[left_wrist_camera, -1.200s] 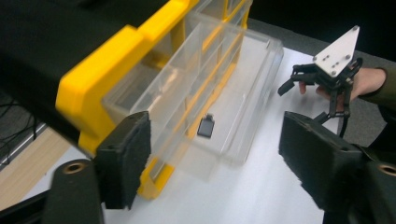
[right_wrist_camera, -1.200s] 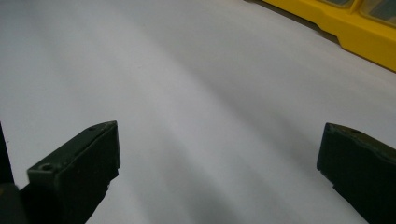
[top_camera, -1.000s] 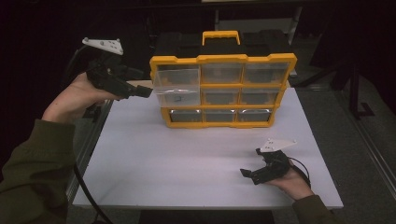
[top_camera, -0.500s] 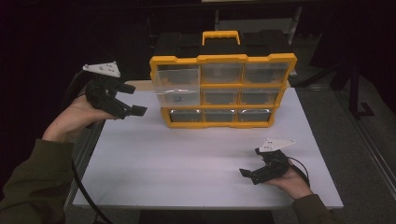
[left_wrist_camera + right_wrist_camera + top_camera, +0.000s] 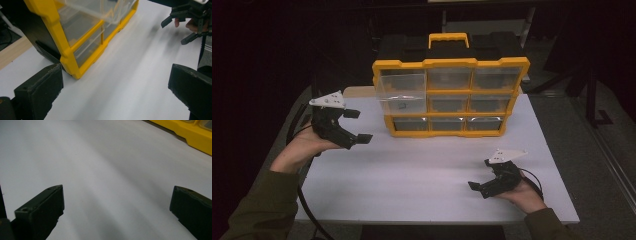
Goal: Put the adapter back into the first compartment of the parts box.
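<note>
High view: The yellow organiser (image 5: 451, 97) stands upright at the far middle of the white table (image 5: 427, 175), its grid of clear drawers facing the person. The top-left drawer (image 5: 402, 92) juts forward from its bay while the rest sit flush, so it appears to be the drawer being worked. A small dark item lies inside it, too small to identify. The left gripper (image 5: 354, 126) hangs left of the organiser, level with its bottom row and apart from it. Its jaws have just been opening and now stand wide with nothing between them, which suggests a release rather than an approach. The right gripper (image 5: 477, 186) rests low on the table, in front of and right of the organiser, well apart from it, jaws apart and empty; it looks parked clear of the work.

Left gripper view: The organiser's near bottom corner (image 5: 72, 67) sits just beyond the left jaw, untouched. This angle confirms the pulled drawer (image 5: 100, 10) overhanging the frame above, and the black side wall of the case. The right gripper (image 5: 185, 27) appears across the table, jaws spread.

Right gripper view: Both jaws stand wide over bare table (image 5: 105, 177). A strip of the organiser's yellow base (image 5: 190, 137) crosses the upper right corner, confirming the distance.
</note>
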{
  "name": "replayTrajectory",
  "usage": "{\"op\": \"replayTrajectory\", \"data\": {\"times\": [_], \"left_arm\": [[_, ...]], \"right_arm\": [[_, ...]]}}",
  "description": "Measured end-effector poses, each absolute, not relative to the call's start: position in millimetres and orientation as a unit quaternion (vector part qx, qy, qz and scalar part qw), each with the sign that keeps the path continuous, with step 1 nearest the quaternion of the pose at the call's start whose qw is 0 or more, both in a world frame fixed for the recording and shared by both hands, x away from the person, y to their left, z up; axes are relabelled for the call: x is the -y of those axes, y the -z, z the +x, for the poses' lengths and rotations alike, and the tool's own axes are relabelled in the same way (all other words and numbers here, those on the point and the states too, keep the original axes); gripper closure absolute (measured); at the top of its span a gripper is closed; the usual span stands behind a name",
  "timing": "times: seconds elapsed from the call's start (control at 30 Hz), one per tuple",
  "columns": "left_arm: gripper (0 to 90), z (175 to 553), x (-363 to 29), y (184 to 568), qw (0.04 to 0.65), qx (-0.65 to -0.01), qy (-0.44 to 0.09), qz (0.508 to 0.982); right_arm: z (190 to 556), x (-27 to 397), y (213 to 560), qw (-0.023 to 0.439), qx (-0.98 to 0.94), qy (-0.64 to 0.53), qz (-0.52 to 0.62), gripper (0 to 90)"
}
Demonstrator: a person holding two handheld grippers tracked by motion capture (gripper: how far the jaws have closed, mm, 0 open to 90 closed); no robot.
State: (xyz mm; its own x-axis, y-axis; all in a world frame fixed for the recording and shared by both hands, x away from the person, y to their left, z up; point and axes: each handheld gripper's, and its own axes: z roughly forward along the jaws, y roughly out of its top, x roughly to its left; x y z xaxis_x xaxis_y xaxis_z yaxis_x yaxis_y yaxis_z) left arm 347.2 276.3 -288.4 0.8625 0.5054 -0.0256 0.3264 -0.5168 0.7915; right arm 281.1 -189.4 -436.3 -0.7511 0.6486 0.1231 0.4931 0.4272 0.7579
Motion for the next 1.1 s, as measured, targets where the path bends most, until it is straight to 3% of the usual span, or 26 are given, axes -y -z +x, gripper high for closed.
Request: {"op": "replayTrajectory", "data": {"times": [1.1], "left_arm": [[0.0,315,-271,398,0.448,-0.251,-0.108,0.851]], "right_arm": [[281,190,437,0.094,-0.840,-0.412,0.340,0.0]]}}
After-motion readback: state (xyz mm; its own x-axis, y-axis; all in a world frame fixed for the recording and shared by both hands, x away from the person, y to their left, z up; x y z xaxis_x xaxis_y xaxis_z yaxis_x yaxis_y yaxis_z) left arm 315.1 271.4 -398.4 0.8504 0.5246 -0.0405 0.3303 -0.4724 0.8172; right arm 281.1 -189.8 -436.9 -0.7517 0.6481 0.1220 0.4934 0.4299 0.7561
